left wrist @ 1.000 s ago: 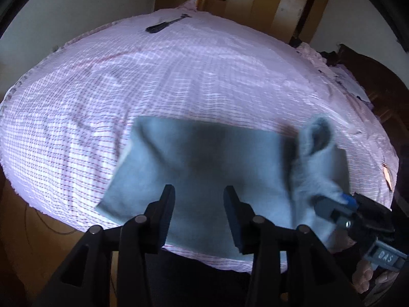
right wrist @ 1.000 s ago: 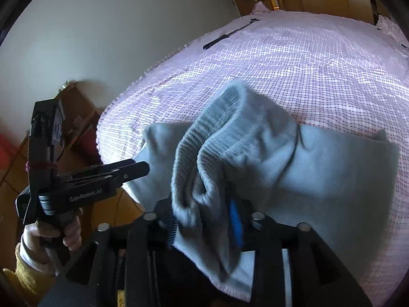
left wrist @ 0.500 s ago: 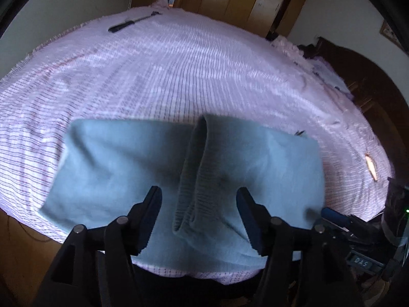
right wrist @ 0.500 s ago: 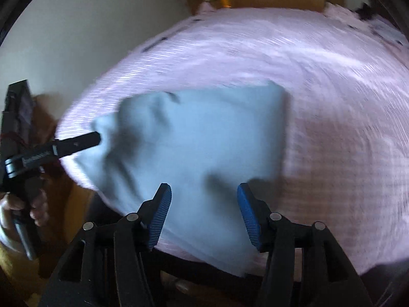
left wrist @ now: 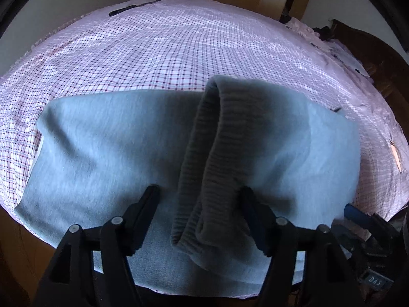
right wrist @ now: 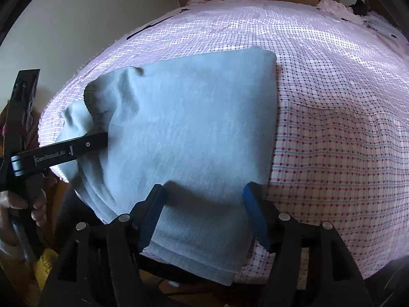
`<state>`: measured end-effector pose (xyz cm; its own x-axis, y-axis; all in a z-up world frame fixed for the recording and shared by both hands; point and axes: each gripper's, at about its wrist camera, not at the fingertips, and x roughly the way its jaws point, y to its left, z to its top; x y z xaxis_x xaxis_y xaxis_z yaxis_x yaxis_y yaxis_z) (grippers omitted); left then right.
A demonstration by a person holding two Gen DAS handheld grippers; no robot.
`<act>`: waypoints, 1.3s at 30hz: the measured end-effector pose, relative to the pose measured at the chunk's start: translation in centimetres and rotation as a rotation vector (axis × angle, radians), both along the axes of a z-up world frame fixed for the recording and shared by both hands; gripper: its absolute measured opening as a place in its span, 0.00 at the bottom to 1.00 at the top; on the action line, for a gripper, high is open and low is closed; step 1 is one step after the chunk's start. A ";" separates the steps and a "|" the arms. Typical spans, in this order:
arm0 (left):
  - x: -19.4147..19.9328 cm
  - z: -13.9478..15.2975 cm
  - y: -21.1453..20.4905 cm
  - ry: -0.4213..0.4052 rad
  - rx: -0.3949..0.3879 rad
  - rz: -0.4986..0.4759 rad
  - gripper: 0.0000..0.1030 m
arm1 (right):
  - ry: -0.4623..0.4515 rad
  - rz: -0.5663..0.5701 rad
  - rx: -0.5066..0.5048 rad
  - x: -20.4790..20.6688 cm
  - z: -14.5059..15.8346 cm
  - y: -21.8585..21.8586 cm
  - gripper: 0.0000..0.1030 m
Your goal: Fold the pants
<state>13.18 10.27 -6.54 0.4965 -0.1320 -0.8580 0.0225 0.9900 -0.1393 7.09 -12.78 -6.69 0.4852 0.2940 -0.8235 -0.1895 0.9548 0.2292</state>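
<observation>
Folded grey pants (left wrist: 107, 153) at the bed's (left wrist: 179, 51) near edge.
Both hand-held grippers, left (left wrist: 199, 199) and right (right wrist: 203, 199), are opening, jaws spread over cloth; pants run crosswise, open bed beyond.

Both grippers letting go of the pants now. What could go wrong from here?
1. The ribbed cuff stands bunched between the fingers of the left gripper, whose jaws are opening; it may spring back and undo the fold.
2. The near edge of the pants overhangs the edge of the checked bedsheet, so the bundle may slide off.
3. The right gripper straddles that edge, jaws opening; pulling away may snag the cloth.
</observation>
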 end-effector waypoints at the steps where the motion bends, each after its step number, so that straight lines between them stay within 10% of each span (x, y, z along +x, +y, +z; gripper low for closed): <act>1: 0.0 0.0 -0.1 -0.001 0.006 0.001 0.68 | 0.003 -0.001 0.010 -0.1 0.0 0.0 0.56; 10: -0.4 -0.3 0.2 -0.055 -0.022 -0.028 0.68 | 0.060 -0.068 0.312 0.5 -0.8 -3.3 0.68; 14: -0.8 -0.3 0.4 -0.079 -0.042 -0.036 0.65 | 0.058 -0.061 0.310 0.5 -0.7 -3.2 0.70; 24: -2.0 0.7 0.0 -0.100 -0.094 -0.024 0.22 | 0.021 -0.091 0.308 0.3 -0.7 -2.7 0.70; 39: -4.1 4.3 0.2 -0.152 -0.161 -0.033 0.16 | -0.049 -0.101 0.243 -1.5 1.2 -3.5 0.69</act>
<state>9.07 10.49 -2.24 0.6119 -0.2796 -0.7398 0.0875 0.9536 -0.2880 5.54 -16.28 -5.48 0.5597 0.4281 -0.7095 -0.1124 0.8875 0.4469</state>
